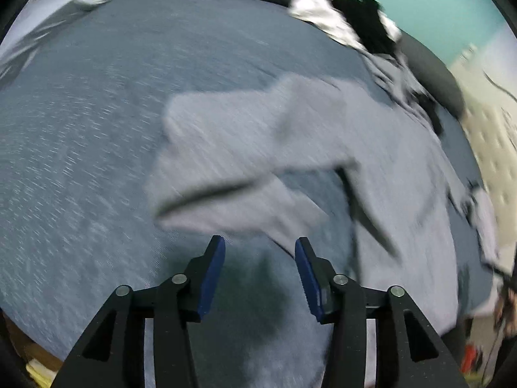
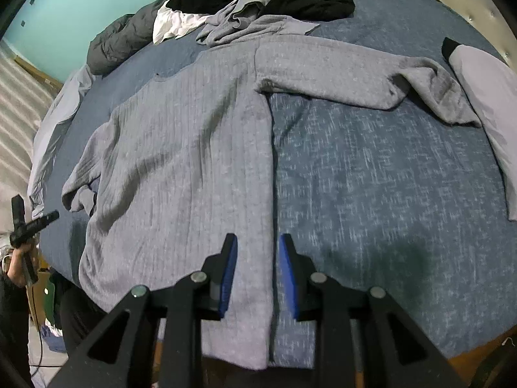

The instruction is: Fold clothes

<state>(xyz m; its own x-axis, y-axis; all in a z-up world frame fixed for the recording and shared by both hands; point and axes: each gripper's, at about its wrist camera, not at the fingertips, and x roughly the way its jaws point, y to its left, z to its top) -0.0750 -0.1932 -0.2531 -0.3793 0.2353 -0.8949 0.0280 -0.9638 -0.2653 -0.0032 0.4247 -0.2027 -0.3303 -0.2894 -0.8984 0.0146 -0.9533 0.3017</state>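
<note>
A grey knit sweater [image 2: 181, 148] lies spread on the blue bed cover [image 2: 371, 177], one sleeve [image 2: 371, 74] stretched out to the right. My right gripper [image 2: 258, 258] is open, its jaws astride the sweater's right edge near the hem, at the bed's front edge. In the blurred left wrist view the sweater [image 1: 258, 148] lies ahead. My left gripper [image 1: 260, 258] is open and empty just short of the fabric. The left gripper also shows in the right wrist view [image 2: 26, 229], held in a hand at the far left, beside the bed.
A pile of black, white and grey clothes [image 2: 245, 3] lies at the back of the bed. A dark duvet [image 2: 119, 45] is bunched at the back left. A pale garment [image 2: 484, 97] lies at the right. A teal wall [image 2: 80, 6] stands behind.
</note>
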